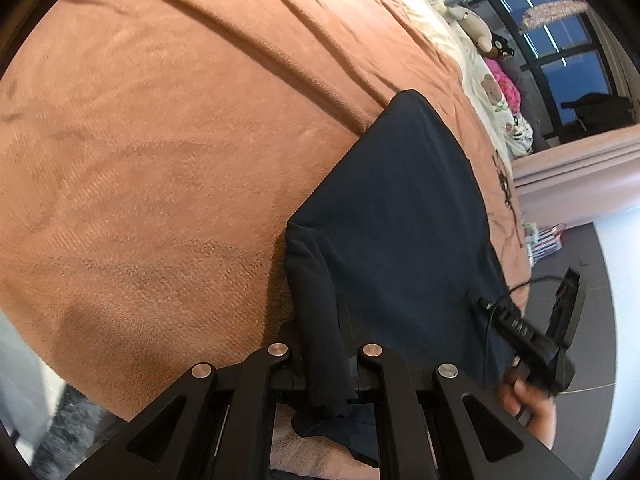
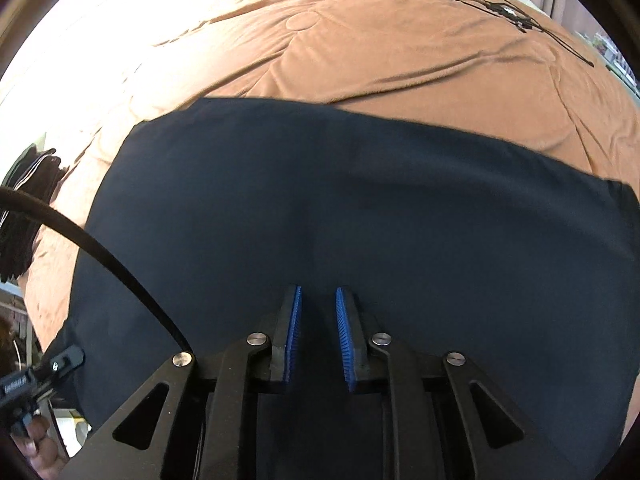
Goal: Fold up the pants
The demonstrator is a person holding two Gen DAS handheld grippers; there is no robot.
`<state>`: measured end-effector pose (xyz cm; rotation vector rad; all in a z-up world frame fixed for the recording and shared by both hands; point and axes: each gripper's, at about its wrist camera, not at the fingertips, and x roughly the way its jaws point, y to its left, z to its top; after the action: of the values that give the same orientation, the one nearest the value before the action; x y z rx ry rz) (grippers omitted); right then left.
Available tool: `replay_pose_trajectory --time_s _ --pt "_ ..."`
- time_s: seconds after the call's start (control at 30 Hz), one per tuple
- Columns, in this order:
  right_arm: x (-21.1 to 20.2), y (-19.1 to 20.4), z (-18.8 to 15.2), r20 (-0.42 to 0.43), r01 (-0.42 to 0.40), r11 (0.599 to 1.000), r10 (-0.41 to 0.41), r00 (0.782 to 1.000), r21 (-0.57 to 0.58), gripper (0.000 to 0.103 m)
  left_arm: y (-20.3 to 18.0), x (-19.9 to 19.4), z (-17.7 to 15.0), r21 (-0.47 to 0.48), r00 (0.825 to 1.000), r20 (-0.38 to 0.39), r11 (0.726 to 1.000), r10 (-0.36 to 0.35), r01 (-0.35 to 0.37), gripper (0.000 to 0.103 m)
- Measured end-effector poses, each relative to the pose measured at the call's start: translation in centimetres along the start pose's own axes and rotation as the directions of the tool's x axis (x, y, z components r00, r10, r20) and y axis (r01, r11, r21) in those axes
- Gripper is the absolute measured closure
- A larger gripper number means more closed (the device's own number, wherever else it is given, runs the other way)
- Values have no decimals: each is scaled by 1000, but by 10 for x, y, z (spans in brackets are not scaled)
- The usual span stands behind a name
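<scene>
Dark navy pants (image 1: pixel 400 208) lie flat on an orange-brown blanket (image 1: pixel 160 160) spread over a bed. My left gripper (image 1: pixel 320 320) is shut on a bunched edge of the pants, and the cloth hangs down between its fingers and hides the pads. In the right wrist view the pants (image 2: pixel 360 208) fill the middle as one broad flat panel. My right gripper (image 2: pixel 318 290) hovers low over them, its blue pads (image 2: pixel 294 332) a narrow gap apart with nothing pinched between. The left view shows the right gripper's body and the hand holding it (image 1: pixel 532 396) at the pants' right edge.
Stuffed toys and pillows (image 1: pixel 484 32) sit at the head of the bed by a dark window (image 1: pixel 560 40). Dark floor (image 1: pixel 580 320) lies beyond the bed's edge. A thin black cable (image 2: pixel 504 10) lies on the blanket (image 2: pixel 400 40); a black striped garment (image 2: pixel 28 208) sits at the left.
</scene>
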<state>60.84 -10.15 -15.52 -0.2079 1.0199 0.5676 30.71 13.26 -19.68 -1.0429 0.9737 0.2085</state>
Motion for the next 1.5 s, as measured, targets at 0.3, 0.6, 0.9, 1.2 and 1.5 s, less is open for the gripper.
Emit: replay_pose_trajectory --time_s 0.3,0.6,0.9,1.2,1.5 --pt "30 -7 39 12 41 999 -41 999 18 89 -10 3 1 31 998 24 997 64 -65 96" --pt "54 -11 67 19 55 998 -56 998 43 92 -17 6 -1 51 996 34 995 85 -87 96" --pt "39 -17 85 41 17 997 -20 999 73 92 -9 9 6 39 999 -35 999 37 -35 68" --pt "-5 -4 44 -109 45 987 -28 994 156 92 -1 -2 17 36 999 -28 999 23 -22 56" --pt "-24 0 -7 -225 76 960 -14 974 270 92 -9 20 40 96 996 -88 995 -31 39 56"
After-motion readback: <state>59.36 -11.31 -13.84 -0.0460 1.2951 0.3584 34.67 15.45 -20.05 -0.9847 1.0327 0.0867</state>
